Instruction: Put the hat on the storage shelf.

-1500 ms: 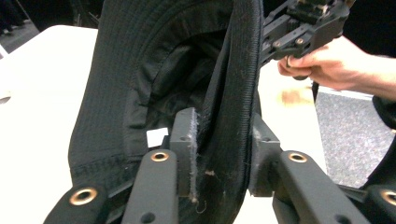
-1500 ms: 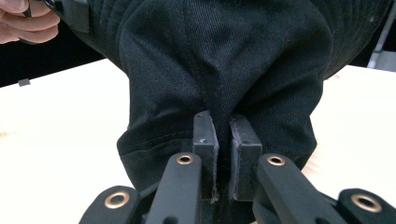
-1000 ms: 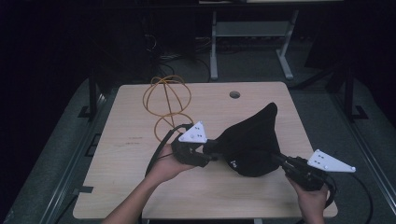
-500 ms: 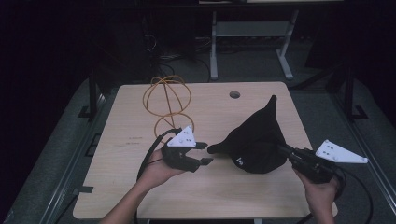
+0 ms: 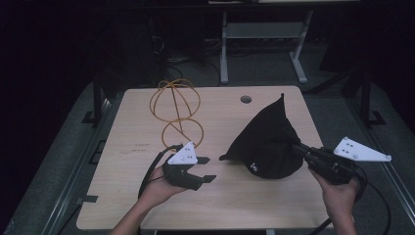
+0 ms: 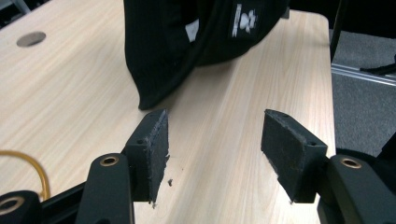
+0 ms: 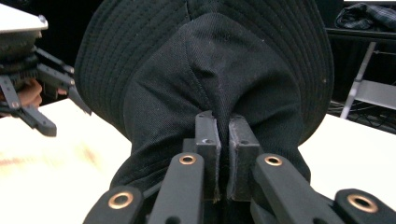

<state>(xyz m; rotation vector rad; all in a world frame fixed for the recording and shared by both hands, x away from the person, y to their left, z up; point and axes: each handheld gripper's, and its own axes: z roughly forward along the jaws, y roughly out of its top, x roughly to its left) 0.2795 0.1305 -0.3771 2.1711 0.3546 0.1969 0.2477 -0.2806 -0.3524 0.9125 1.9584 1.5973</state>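
Wire stand (image 5: 175, 110): upright on the table (image 5: 132, 196), back-left, well apart from the hat; gold loops stacked one above the other.
Left gripper (image 5: 204, 169): low over the wood near the table's middle, jaws apart and just been opening, nothing between the pads; seen in the left gripper view (image 6: 215, 154) with bare wood in the gap.
Hat from left jaws: ahead and a little to their left in the left gripper view, brim edge (image 6: 154, 95) hanging just beyond the left pad, not touching it.
Black hat (image 5: 268, 142): over the right half of the table, raised into a cone, peak pointing up and away, brim lowest toward the left gripper.
Long axis: from the low brim tip at left, up to the peak at back-right.
Right gripper (image 5: 299, 148): jaws together, clamped on a fold of the hat's crown; pinch plain in the right gripper view (image 7: 223, 154), cloth bunched between the pads.
Nearer hand: the right one holds; the left is free, close to the brim, likely best placed to take that edge next.
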